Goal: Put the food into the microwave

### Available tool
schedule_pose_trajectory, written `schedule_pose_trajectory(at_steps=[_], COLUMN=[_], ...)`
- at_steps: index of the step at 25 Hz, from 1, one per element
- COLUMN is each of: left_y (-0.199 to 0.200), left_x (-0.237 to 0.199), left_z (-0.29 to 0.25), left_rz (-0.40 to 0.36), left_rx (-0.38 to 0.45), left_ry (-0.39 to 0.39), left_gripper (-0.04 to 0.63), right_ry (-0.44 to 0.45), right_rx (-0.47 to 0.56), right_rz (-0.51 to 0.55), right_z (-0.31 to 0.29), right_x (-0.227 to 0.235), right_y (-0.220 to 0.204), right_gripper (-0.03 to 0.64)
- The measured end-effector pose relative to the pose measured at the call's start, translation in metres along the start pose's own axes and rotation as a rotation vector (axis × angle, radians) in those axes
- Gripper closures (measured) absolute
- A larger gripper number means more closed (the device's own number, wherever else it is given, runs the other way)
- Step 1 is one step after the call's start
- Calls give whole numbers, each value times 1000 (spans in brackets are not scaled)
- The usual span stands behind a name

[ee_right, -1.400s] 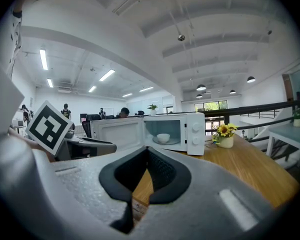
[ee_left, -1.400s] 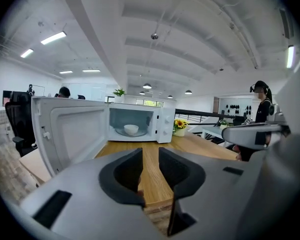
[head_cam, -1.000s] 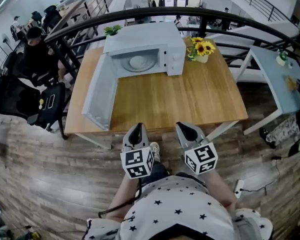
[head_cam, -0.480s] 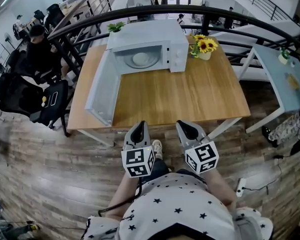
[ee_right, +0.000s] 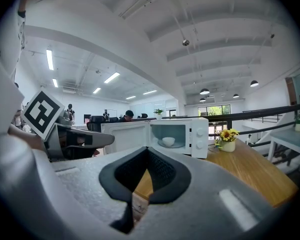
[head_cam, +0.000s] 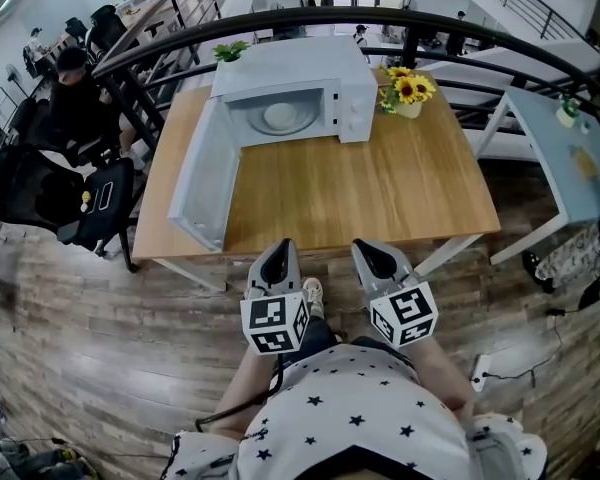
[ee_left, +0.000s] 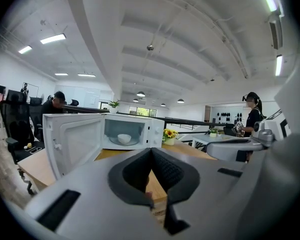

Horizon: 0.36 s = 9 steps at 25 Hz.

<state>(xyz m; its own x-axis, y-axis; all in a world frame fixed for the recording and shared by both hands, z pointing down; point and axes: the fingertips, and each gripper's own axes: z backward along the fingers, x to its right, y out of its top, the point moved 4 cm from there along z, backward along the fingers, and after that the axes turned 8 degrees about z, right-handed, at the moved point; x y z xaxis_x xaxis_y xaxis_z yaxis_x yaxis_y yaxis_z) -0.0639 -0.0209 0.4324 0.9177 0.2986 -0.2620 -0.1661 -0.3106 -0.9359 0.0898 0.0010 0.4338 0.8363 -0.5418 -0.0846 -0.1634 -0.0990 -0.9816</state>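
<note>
A white microwave (head_cam: 292,76) stands at the far side of the wooden table (head_cam: 380,193), its door (head_cam: 205,180) swung open to the left. Inside it, on the turntable, sits a white bowl (head_cam: 280,116); what it holds cannot be made out. The left gripper view also shows the bowl (ee_left: 124,138), and so does the right gripper view, where the bowl (ee_right: 167,142) is small. My left gripper (head_cam: 281,246) and right gripper (head_cam: 363,249) hang side by side before the table's near edge, well short of the microwave. Both are shut with nothing in them.
A small pot of sunflowers (head_cam: 405,94) stands right of the microwave. A black railing (head_cam: 460,33) curves behind the table. At the left a seated person (head_cam: 65,98) is among black office chairs (head_cam: 95,213). A pale blue side table (head_cam: 560,158) is at the right.
</note>
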Motion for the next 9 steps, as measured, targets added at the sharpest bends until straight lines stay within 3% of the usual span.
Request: schedule_pose_trajectory(at_steps=[9], left_y=[6], left_x=[2], left_z=[0], left_rz=[5], left_rx=[15], left_ry=[-11], left_gripper=[592], right_ry=[6], right_rx=[2], right_rz=[2], right_z=[-5], right_x=[1], right_y=[1], right_gripper=[612])
